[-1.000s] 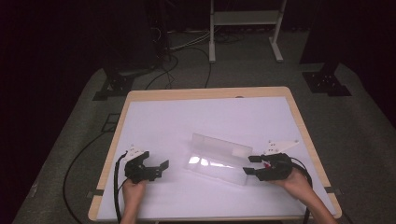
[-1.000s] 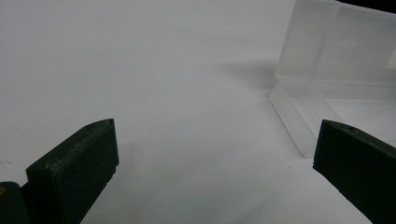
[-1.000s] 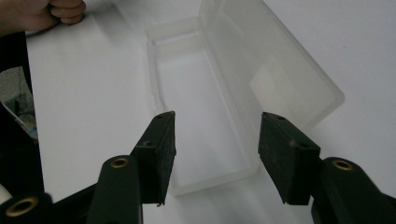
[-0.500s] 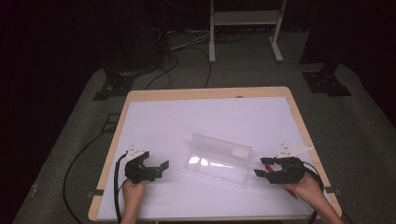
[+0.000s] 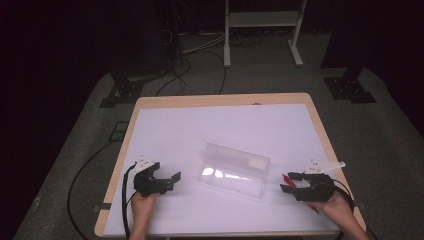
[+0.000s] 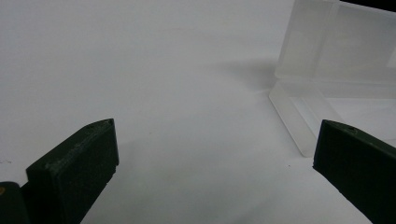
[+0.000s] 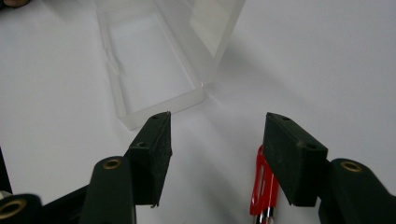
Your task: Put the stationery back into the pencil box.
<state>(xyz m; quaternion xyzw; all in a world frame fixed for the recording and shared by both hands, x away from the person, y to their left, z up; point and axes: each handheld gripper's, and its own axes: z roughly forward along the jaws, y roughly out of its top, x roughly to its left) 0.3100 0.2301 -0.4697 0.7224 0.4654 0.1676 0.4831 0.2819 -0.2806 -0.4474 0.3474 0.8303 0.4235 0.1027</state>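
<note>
Two sets of tongs are on the desk, both with jaws spread apart and nothing between them. Right tongs (image 5: 289, 181) sit near the desk's right edge, toward the near corner, and in the right gripper view a red pen (image 7: 263, 186) lies on the white surface just beside the right-hand jaw, partly tucked under it — not gripped, the jaws stand wide of it. Left tongs (image 5: 172, 181) rest low near the left edge, toward the near-left corner, pointing inward, jaws wide, with bare white desk between them in the left gripper view. Moving outward, the clear plastic case (image 5: 234, 170) sits in the middle of the near half of the desk, between the two tongs and apart from both, lid standing up at the far side, tray open and looking empty. By the look of it the job is to get that pen into the case, and the case is already open. What's left, I'd say: close on the pen, carry it over, lay it in the tray, then shut the lid. The pen has not yet been picked up.
</note>
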